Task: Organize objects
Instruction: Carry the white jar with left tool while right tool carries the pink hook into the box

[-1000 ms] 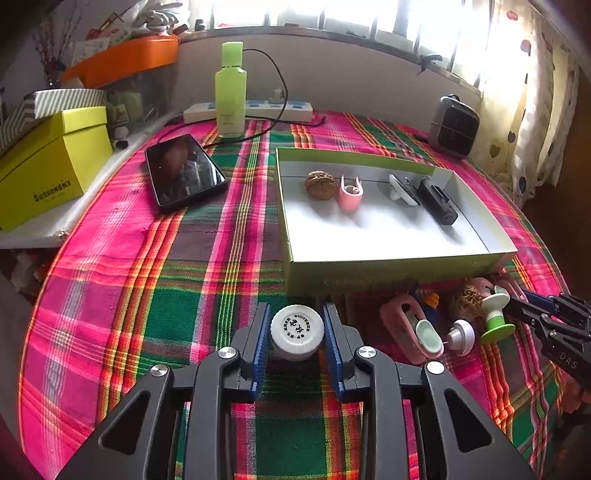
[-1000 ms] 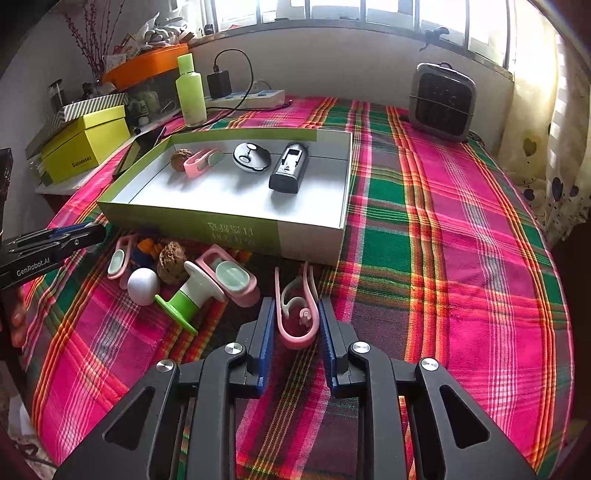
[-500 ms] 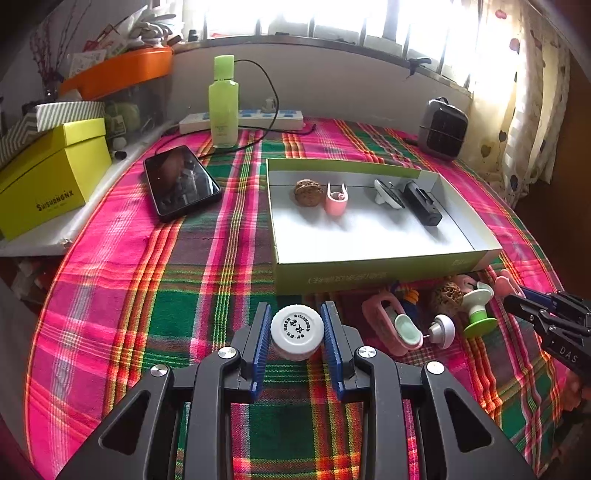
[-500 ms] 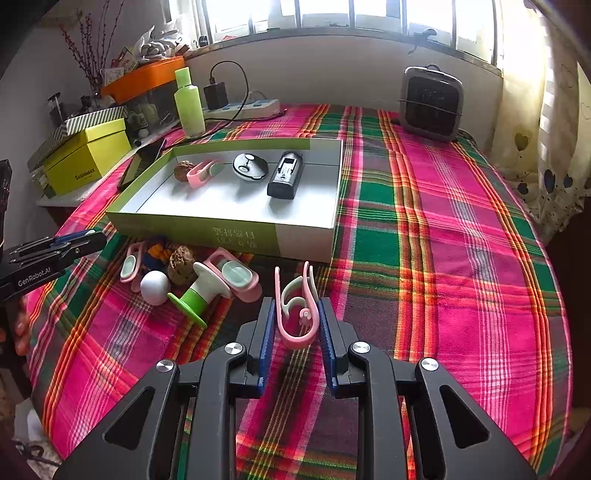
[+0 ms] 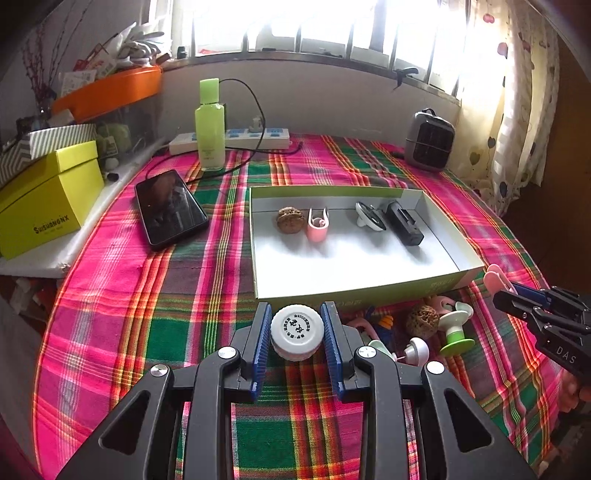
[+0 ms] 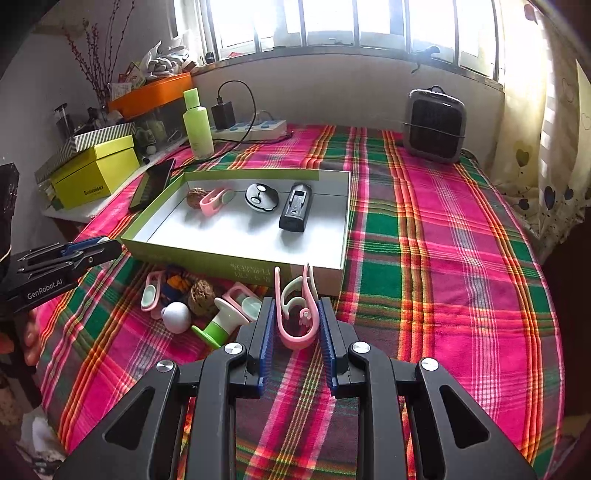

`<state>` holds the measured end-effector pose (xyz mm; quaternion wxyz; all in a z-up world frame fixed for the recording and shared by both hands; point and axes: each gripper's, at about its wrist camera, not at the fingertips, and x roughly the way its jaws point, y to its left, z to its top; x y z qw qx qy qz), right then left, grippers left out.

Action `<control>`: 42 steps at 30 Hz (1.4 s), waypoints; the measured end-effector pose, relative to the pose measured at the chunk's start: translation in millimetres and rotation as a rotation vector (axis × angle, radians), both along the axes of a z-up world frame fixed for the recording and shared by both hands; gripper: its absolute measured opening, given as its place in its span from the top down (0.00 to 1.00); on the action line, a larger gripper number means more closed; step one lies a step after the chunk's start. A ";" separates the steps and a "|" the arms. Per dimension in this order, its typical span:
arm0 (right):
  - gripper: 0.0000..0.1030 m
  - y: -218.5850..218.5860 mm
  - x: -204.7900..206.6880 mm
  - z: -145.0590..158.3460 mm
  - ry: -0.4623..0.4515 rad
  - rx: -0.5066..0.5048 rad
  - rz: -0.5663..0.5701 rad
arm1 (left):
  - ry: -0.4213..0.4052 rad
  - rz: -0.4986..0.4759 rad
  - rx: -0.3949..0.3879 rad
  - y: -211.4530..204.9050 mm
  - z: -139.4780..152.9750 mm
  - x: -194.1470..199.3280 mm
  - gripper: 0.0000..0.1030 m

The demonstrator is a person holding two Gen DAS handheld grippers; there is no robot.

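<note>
Plaid tablecloth (image 6: 436, 236); left gripper (image 5: 297, 334) grips, seemingly, white cap (image 5: 297, 330)

A barred window (image 6: 332, 22) at 12 o'clock gives strong daylight above a grey wall (image 6: 332, 92). A patterned curtain (image 5: 517, 110) hangs at 2 o'clock. A plaid tablecloth (image 6: 443, 240) covers what seems a round table.
</note>
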<state>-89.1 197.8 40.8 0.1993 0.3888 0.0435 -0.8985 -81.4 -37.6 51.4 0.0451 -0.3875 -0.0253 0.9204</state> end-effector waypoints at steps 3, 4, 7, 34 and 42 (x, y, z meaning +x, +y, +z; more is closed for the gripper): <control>0.77 -4.1 -2.4 3.2 0.007 -0.003 0.007 | 0.004 -0.004 0.002 1.2 2.4 -4.2 0.75; 0.77 -5.3 -2.9 4.3 0.010 -0.004 0.010 | 0.006 -0.006 0.000 1.5 3.1 -5.8 0.75; 0.77 -10.2 -6.5 6.7 0.012 -0.009 0.018 | 0.008 -0.011 0.003 2.5 5.1 -11.4 0.75; 0.77 -86.6 -81.5 -2.3 -0.083 -0.043 0.101 | -0.060 -0.002 0.010 7.8 -12.1 -84.9 0.75; 0.77 -105.1 -98.5 -10.0 -0.109 -0.014 0.145 | -0.071 -0.006 -0.006 9.9 -18.2 -98.0 0.75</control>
